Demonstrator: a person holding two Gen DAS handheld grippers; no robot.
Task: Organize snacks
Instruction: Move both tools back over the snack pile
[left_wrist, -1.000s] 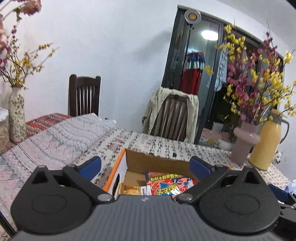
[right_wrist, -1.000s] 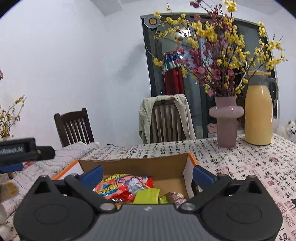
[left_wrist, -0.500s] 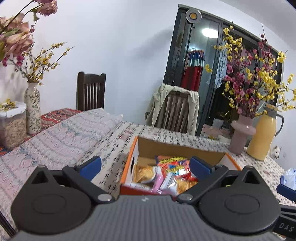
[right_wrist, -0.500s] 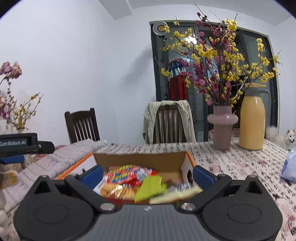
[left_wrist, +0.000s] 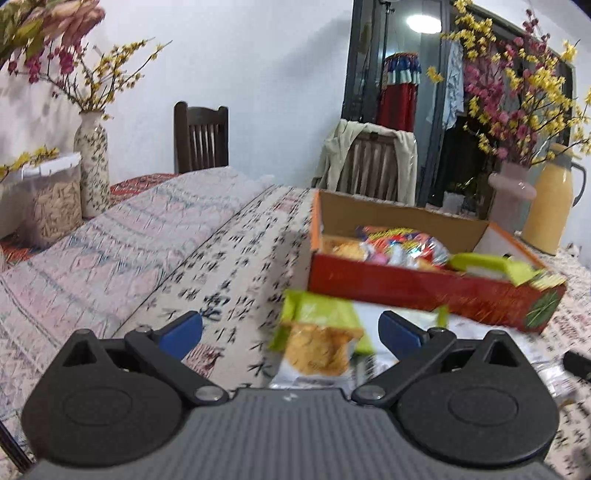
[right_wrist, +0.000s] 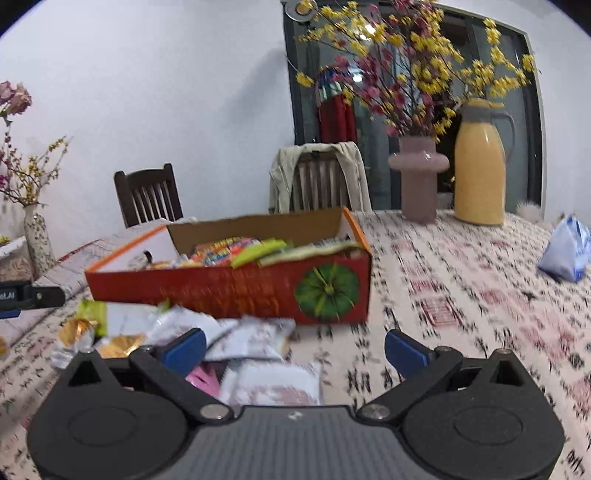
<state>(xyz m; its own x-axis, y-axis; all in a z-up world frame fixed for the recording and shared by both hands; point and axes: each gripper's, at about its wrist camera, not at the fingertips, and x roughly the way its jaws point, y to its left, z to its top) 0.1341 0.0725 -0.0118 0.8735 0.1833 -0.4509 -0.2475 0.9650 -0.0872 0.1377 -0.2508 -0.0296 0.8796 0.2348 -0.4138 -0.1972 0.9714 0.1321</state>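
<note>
A red cardboard box (right_wrist: 229, 291) on the patterned tablecloth (right_wrist: 461, 295) already holds many snack packets; more packets (right_wrist: 236, 336) lie loose in front of it; both the left gripper (left_wrist: 290, 330) and right gripper (right_wrist: 295, 349) hover spread wide and empty, so sorting looks partly done.

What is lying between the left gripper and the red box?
In the left wrist view, a green-topped snack packet lies on the tablecloth between the open left gripper and the red box.

Matt cardboard box (right_wrist: 229, 291), glossy wrappers (right_wrist: 255, 336)
</note>
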